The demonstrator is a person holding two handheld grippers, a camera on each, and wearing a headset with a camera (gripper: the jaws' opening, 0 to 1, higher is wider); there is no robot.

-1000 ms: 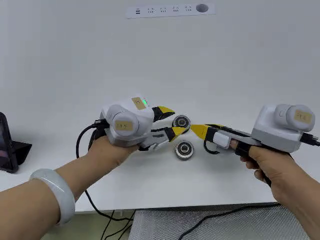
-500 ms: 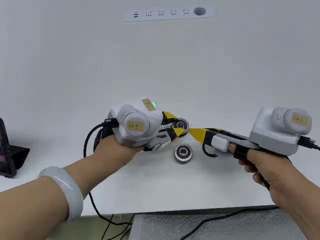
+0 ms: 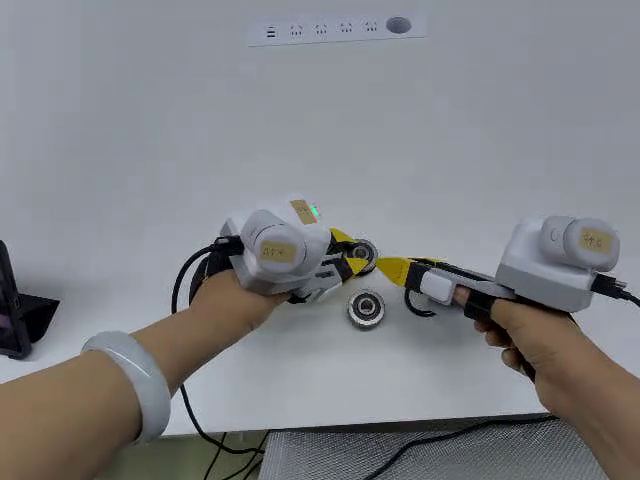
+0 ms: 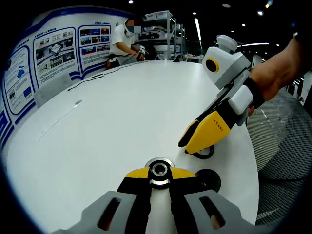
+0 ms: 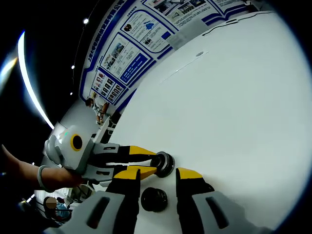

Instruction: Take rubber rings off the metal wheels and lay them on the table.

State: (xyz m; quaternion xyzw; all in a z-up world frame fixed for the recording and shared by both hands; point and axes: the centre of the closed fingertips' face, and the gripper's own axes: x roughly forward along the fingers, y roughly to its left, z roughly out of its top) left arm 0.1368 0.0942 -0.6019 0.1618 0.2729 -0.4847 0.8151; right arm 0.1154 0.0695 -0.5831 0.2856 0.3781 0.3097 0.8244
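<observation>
Pinches a metal wheel (image 4: 160, 170) in the left gripper (image 4: 159, 177). Holds the right gripper (image 5: 159, 176) spread beside it, near a second wheel (image 5: 154, 199).

Head view: taken from above and in front of the clamped wheel (image 3: 362, 251), faced forward and down over the table (image 3: 420, 370) at moderate range. Left gripper view: taken low and very close behind the clamped wheel (image 4: 159, 170), faced along the table, with the right gripper (image 4: 187, 146) seen just beyond the wheel. Right gripper view: faced the opposite way, rolled, with the clamped wheel (image 5: 164, 164) seen just past the jaw tips and the left gripper (image 5: 153, 162) behind it. The clamped wheel is shared by all three views.
</observation>
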